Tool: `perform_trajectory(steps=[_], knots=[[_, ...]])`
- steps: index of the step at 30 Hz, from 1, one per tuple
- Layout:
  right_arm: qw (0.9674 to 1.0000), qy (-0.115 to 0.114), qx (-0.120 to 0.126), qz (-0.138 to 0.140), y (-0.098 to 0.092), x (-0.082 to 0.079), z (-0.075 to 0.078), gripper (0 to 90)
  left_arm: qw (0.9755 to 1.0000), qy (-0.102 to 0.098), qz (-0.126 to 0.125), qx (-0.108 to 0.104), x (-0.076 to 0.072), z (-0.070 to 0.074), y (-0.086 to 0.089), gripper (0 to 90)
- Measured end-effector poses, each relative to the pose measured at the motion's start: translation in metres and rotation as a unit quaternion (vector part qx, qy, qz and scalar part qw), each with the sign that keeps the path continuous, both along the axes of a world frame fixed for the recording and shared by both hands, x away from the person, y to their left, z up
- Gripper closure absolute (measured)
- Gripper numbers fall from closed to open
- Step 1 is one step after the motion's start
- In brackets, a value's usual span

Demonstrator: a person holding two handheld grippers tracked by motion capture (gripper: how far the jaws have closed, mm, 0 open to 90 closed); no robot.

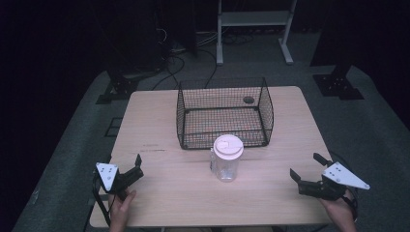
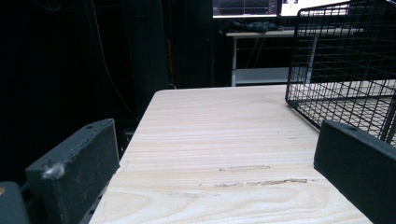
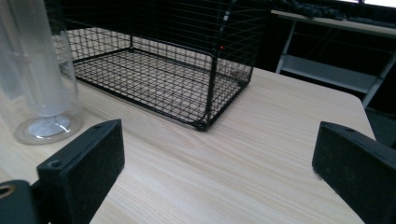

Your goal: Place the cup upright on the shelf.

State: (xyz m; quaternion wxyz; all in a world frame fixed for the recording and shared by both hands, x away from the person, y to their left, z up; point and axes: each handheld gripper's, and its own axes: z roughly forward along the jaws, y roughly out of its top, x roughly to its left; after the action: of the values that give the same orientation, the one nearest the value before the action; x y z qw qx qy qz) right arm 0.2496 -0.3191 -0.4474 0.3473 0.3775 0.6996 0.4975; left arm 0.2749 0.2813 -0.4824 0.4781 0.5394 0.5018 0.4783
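At mid-worktop (image 1: 159,193), toward the near side: clear plastic jar (image 1: 227,164) with white lid (image 1: 228,146), upright, just near of black wire basket (image 1: 225,113). At near left: left hand-held gripper (image 1: 134,168), jaws spread wide, nothing between. At near right: right hand-held gripper (image 1: 305,166), jaws likewise apart, empty. Jar base (image 3: 46,126) at left in right gripper view, basket corner beside it.

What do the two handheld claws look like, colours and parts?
Both are black with two flat, blocky black jaws. The left claw and right claw each carry a light grey three-cornered plate with small dark dots. Bare hands grip them from below; no sleeves visible.
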Motion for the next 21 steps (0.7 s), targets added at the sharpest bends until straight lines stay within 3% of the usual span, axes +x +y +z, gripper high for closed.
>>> perform_trajectory(steps=[11,21], knots=[[0.9986,-0.015,-0.019,0.046,0.027,0.003,0.018,1.8,1.0000,0.000,0.000,0.001,0.000,0.000,0.000,0.0],[0.9967,-0.030,-0.024,0.071,0.053,0.011,0.027,1.7,1.0000,0.000,-0.001,0.000,0.000,0.000,0.000,0.0]])
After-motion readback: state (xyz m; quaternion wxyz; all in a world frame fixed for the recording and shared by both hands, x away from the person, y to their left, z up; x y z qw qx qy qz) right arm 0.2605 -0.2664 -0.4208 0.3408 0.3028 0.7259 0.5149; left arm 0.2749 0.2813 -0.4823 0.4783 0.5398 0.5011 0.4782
